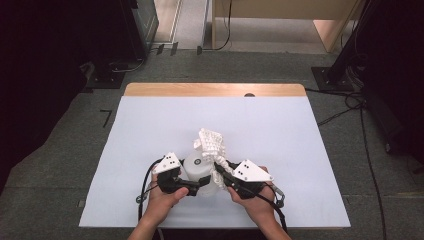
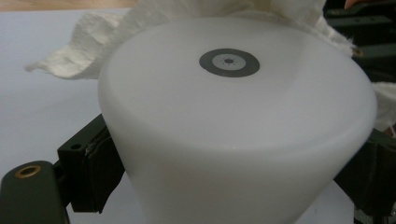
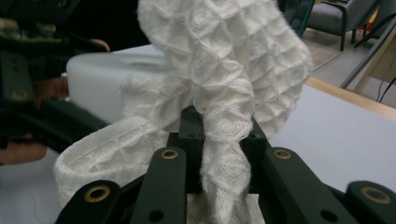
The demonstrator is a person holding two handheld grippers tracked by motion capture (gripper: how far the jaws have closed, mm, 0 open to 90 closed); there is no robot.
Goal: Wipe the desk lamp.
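A white cup-like container [image 1: 200, 172] sits upside down on the desk [image 1: 150, 125], near the middle of the desk's near edge, its flat base up and marked with a small dark ring. The left gripper [image 1: 192, 187] comes at it from the person's left, and in the left gripper view its black fingers [image 2: 100, 163] stand on either side of the container's [image 2: 233, 135] narrower lower wall and press against it, so the container is clamped between them. The right gripper [image 1: 223, 176] is held just to the right of the container, with the grey three-cornered plate on its top. In the right gripper view its fingers [image 3: 191, 128] are drawn close together and pinch a twisted strip of white waffle-textured cloth [image 3: 224, 84]; the cloth rises out of the grip, fans wide above it, and another fold of it curls low to the left beside the container [image 3: 98, 74]. From the high view the cloth [image 1: 210, 142] stands up in a bunch just behind the container, toward the desk's middle, and runs down along the container's right side to the right gripper. In the left gripper view the cloth [image 2: 93, 37] shows behind the container's base, its edge lying on the white desk surface. Both hands rest close to the near edge.
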